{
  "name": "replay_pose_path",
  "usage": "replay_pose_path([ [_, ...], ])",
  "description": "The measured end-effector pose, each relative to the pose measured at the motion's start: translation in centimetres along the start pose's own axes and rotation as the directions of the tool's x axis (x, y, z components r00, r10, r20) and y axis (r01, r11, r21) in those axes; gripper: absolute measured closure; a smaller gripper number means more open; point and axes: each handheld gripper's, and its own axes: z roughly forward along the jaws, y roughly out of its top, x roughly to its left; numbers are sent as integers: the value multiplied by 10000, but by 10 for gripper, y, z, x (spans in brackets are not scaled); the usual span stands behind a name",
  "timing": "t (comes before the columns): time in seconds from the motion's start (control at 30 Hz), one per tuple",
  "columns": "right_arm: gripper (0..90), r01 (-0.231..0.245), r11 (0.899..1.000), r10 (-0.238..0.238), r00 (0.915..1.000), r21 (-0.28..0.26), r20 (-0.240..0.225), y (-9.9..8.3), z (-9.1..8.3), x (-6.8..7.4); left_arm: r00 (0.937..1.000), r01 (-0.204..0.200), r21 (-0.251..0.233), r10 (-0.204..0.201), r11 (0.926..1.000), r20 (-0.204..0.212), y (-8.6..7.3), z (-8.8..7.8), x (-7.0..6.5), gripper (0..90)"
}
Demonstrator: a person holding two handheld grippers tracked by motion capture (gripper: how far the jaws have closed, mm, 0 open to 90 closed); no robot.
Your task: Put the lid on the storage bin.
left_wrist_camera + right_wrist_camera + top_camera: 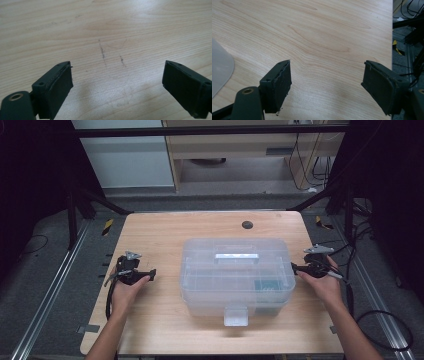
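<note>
A clear plastic storage box (236,275) is sitting in the middle of the wooden desk (165,232), its lid closed, a pale handle (236,256) lying flat on top and a latch tab (235,315) hanging over the near side. From the high view, the person's left hand (126,292) is holding the left gripper (150,275) above the desk well to the left of the box, while the right hand (325,285) is holding the right gripper (296,268) just beside the box's right end. A small dark round hole (247,225) is showing in the desk toward the far edge, and black cables (382,320) are trailing over the grey floor on the right.

That view is too distant to settle how the jaws stand; the gripper views do. In the left gripper view, the left gripper (117,80) is pointing down at bare wood with its jaws spread wide and nothing between them; faint dark scuff marks (103,53) are crossing the grain here, which the high view is not resolving. In the right gripper view, the right gripper (327,82) is also holding its jaws spread wide over bare wood, empty. A rounded translucent corner of the box (220,67) is entering at the left of that view, and the desk's edge is running down the right, with dark framing and cables (409,10) beyond it.
</note>
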Motion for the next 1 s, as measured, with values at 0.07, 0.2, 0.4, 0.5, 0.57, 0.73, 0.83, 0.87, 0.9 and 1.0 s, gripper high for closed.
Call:
replay_pose_path([
  [0.07, 202, -151, 9999, 151, 9998, 51, -97, -1, 3, 1, 10000, 21, 34, -21, 10000, -17, 0, 1, 1, 71],
  [0.2, 161, -227, 9996, 231, 9994, 167, -239, -2, 13, 3, 9998, 201, 31, -200, 9998, -87, -3, 6, 2, 66],
  [0.4, 131, -643, 9974, 658, 9968, 340, -456, -4, 22, 7, 9992, 397, 15, -397, 9992, -21, -10, 15, 2, 39],
  [0.5, 120, -1075, 9939, 1088, 9917, 224, -686, -6, 24, 6, 9993, 373, -227, -372, 9990, 25, -12, 16, 1, 36],
  [0.57, 103, -1031, 9946, 1038, 9925, 145, -648, -8, 25, 6, 9994, 336, -402, -333, 9986, 80, -14, 17, 1, 20],
  [0.73, 13, -1251, 9914, 1266, 9912, 394, -391, -4, 29, 13, 9993, 358, -391, -353, 9986, 119, -13, 18, 1, 14],
  [0.83, 3, -1516, 9873, 1525, 9882, 472, -168, -3, 30, 16, 9994, 342, -354, -340, 9988, 71, -13, 18, 1, 11],
  [0.87, 3, -1516, 9874, 1523, 9883, 457, -124, -3, 30, 17, 9993, 378, -341, -377, 9987, 51, -13, 18, 1, 4],
  [0.9, 3, -1516, 9874, 1523, 9883, 457, -124, -3, 30, 17, 9993, 378, -341, -377, 9987, 51, -13, 18, 1, 0],
  [1.0, 3, -1575, 9865, 1579, 9874, 445, -72, -3, 30, 17, 9991, 426, -307, -425, 9986, 32, -13, 18, 1, 0],
])
